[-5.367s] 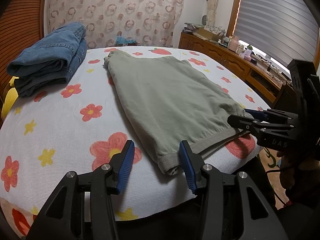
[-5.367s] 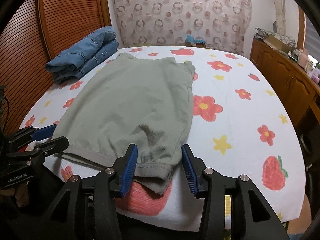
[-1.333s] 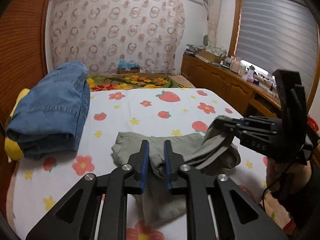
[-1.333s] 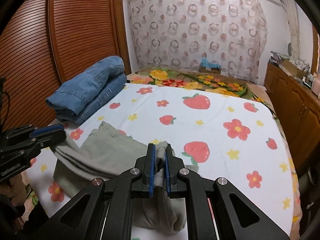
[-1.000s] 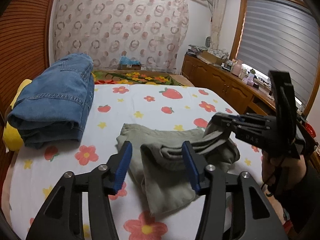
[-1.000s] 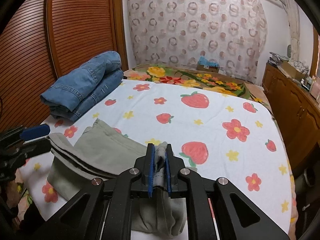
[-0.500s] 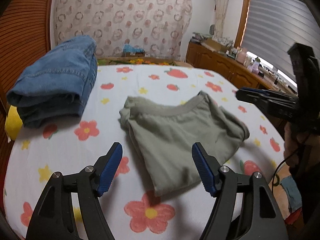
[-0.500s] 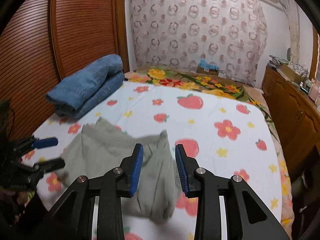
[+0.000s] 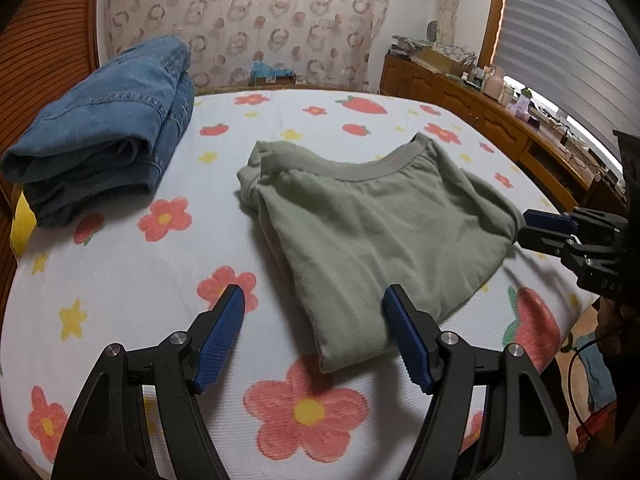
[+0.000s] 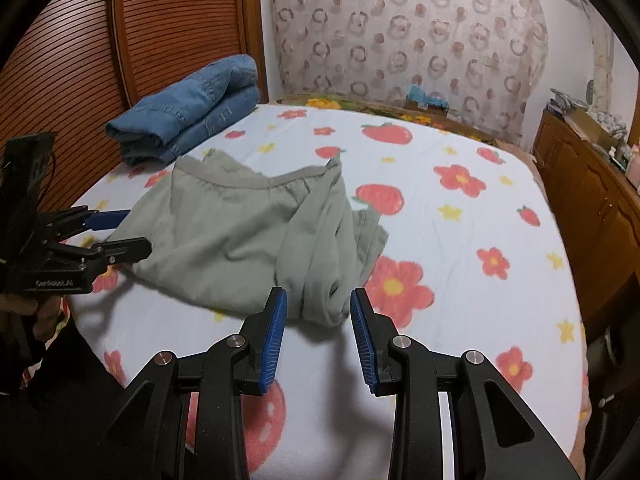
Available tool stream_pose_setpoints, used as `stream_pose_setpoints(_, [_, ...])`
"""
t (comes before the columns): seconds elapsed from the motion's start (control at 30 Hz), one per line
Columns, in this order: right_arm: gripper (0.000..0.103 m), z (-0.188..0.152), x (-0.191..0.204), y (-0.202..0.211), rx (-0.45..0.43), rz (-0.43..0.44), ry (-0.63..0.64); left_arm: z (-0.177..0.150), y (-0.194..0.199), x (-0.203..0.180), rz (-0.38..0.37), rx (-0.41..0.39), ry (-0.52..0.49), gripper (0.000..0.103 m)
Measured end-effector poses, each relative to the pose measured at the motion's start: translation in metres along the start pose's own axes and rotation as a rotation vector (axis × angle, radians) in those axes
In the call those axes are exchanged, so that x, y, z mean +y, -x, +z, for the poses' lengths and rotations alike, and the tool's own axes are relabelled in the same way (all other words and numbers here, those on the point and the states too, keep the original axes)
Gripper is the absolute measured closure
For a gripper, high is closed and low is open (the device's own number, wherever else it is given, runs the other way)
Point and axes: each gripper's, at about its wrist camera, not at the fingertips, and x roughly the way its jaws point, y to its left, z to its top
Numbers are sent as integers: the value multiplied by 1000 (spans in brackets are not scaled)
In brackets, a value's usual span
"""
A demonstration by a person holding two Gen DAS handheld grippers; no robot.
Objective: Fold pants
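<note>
The olive-green pants [image 9: 372, 232] lie folded in half on the flowered bed sheet [image 9: 120, 280], waistband at the far side. They also show in the right wrist view [image 10: 240, 240], with the right edge rumpled. My left gripper [image 9: 312, 332] is open and empty, its blue pads either side of the near folded edge. It also shows in the right wrist view [image 10: 116, 232]. My right gripper [image 10: 318, 320] is open and empty just before the rumpled near corner. It appears at the right of the left wrist view [image 9: 532, 226], at the pants' right edge.
A folded stack of blue jeans [image 9: 104, 132] lies at the far left of the bed, also seen in the right wrist view [image 10: 188, 108]. A wooden slatted wardrobe [image 10: 120, 40] stands left. A wooden sideboard [image 9: 480, 120] with clutter runs along the right. A patterned curtain [image 10: 400, 28] hangs behind.
Both grippers carried the hem over to the waistband, then opened and let go. Both have drawn back toward the near edge, and the pants now lie folded in half.
</note>
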Motion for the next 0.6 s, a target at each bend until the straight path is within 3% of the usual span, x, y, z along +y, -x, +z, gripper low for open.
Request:
stream_pose_setpoints(0.3, [70,-2,-7,-19,61,-31,28,-1,-1,-2,12,-7,-22,29])
stream_pose_setpoints(0.37, [85,-1,-11,-18,61,-28,28,-1,-1,-2,16,-8,-25,28])
stream_pose_setpoints(0.43, [94,0,-15,-18,55,0,13,-1,-1,-3,17,-9,-27,28])
stream_pose_setpoints(0.53, [98,-1,-18,-15,27,23,11,-2,-1,-3,16,-13,-30,28])
stream_pose_setpoints(0.6, [99,-1,-18,-11,4,-15,27,-2,-1,-2,15,-12,-32,28])
